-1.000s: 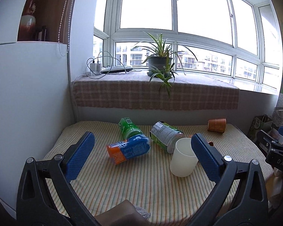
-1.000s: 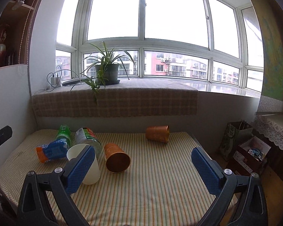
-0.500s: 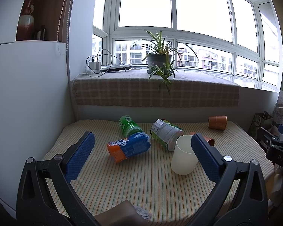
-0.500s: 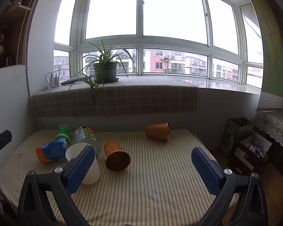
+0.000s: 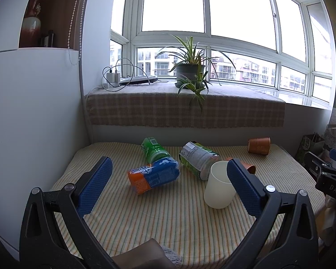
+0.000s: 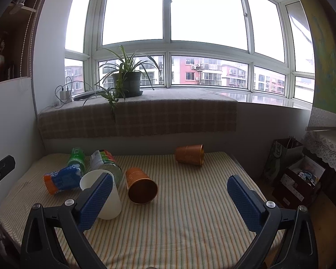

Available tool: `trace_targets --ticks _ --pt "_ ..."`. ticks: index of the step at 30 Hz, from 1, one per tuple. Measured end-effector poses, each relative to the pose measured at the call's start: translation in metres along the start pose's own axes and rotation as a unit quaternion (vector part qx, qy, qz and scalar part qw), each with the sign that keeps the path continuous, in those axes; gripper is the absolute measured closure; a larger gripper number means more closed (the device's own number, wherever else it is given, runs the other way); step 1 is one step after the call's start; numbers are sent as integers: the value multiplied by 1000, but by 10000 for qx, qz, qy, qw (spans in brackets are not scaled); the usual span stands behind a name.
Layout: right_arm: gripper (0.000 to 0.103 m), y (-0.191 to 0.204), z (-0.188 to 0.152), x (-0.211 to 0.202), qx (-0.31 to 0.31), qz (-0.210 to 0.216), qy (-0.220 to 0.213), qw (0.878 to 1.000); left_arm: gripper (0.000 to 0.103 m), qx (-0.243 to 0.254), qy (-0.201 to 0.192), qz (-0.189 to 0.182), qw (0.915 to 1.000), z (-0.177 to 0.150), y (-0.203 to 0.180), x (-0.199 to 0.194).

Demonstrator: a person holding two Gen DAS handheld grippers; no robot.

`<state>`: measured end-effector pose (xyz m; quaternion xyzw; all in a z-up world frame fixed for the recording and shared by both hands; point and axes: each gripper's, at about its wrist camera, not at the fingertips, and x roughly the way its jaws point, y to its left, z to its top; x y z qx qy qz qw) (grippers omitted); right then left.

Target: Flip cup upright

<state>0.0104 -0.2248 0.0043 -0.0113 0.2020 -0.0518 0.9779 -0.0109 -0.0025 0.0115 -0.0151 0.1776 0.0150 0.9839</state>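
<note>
left and right wrist views over a striped table (image 6: 190, 224). against the frames a second back we see little change: both views have drifted slightly, the plant (image 5: 190, 67) sits a touch higher in frame, and no cup has shifted on the cloth. we read this as a hover that settles nothing for the task.

the white cup (image 5: 219, 188) stands mouth-up at centre right of the left view, half hidden behind the right blue pad. two copper cups lie on their sides: the near copper cup (image 6: 141, 186) at centre of the right view, its round end toward the lens, and the far copper cup (image 6: 189, 154) at the table's back edge. three bottles (image 5: 154, 176) lie tumbled at centre left.

so an upright cup and fallen cups coexist; the scene fits a flip just completed on the white cup as well as one pending on a copper cup.

the left gripper (image 5: 168, 183) is held above the near table edge, jaws spread wide, nothing between them. the right gripper (image 6: 169, 195) is likewise spread and empty, and the near copper cup lies between its pads in the frame.
</note>
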Motion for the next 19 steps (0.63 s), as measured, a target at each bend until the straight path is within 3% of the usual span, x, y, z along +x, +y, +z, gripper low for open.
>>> trace_targets --ticks 19 --pt "0 1 -4 7 22 44 118 9999 0 87 8 7 10000 -5 0 6"
